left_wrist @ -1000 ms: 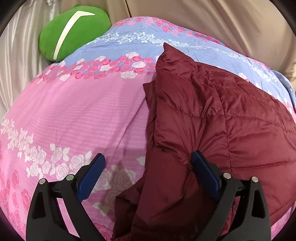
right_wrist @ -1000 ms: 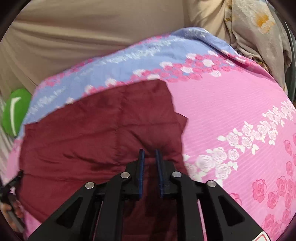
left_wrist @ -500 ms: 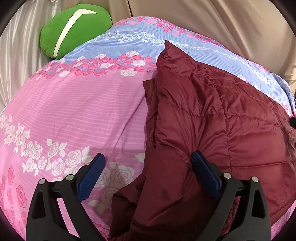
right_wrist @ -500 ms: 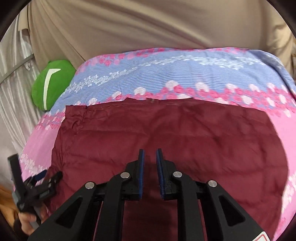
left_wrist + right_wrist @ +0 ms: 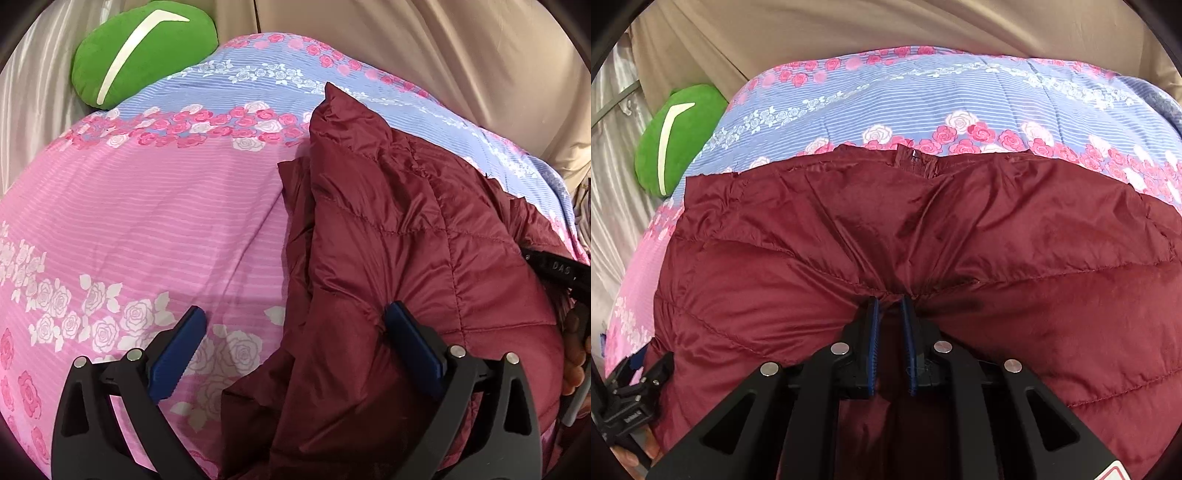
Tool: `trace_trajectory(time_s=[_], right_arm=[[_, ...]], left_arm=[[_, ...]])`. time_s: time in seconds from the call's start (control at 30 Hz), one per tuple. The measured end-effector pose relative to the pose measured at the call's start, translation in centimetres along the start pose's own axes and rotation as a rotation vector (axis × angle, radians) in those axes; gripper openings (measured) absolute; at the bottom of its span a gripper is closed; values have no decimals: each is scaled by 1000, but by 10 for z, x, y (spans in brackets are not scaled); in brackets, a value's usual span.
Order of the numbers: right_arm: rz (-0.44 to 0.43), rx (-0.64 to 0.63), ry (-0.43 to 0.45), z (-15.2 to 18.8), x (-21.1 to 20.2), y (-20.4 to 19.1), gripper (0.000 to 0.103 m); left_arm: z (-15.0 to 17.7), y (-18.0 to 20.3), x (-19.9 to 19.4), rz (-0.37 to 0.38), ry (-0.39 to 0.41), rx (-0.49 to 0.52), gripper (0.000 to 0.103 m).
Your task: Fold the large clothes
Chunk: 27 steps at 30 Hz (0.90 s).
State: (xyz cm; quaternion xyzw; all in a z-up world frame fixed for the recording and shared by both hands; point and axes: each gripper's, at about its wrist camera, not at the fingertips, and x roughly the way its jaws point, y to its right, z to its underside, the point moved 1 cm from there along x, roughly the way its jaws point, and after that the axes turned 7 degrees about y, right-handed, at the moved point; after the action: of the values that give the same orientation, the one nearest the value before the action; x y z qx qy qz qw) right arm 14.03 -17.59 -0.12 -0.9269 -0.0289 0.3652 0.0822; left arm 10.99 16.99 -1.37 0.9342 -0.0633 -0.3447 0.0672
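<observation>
Softly quilted maroon jacket, shiny puckered fabric, pinched in right gripper

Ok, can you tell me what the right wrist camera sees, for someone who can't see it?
The right gripper pinches a fold of a dark red puffy jacket spread on a bed cover with pink and blue roses. A green cushion sits at the far left, and the left gripper shows at the bottom left corner.
</observation>
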Motion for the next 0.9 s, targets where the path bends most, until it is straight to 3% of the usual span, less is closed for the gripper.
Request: trace_trajectory(time_s=[0.37, 0.47, 0.63, 0.67, 0.8, 0.83, 0.9], right_arm=[[5, -18, 24, 5, 1, -4, 14], [4, -17, 28, 5, 1, -4, 14], [-4, -10, 32, 6, 0, -4, 14], [-6, -10, 32, 5, 0, -4, 14], [-9, -6, 35, 6, 0, -4, 14], [-10, -6, 36, 6, 0, -4, 14], [-10, -6, 37, 6, 0, -5, 14]], left_arm=[[-4, -6, -2, 76, -34, -61, 96], [-6, -5, -1, 139, -50, -95, 93], [-9, 3, 2, 257, -97, -136, 60], [-11, 5, 2, 267, -101, -144, 57], [-18, 7, -6, 287, -85, -162, 25], [-21, 7, -11, 301, -76, -170, 19], [-26, 7, -18, 322, -61, -183, 17]])
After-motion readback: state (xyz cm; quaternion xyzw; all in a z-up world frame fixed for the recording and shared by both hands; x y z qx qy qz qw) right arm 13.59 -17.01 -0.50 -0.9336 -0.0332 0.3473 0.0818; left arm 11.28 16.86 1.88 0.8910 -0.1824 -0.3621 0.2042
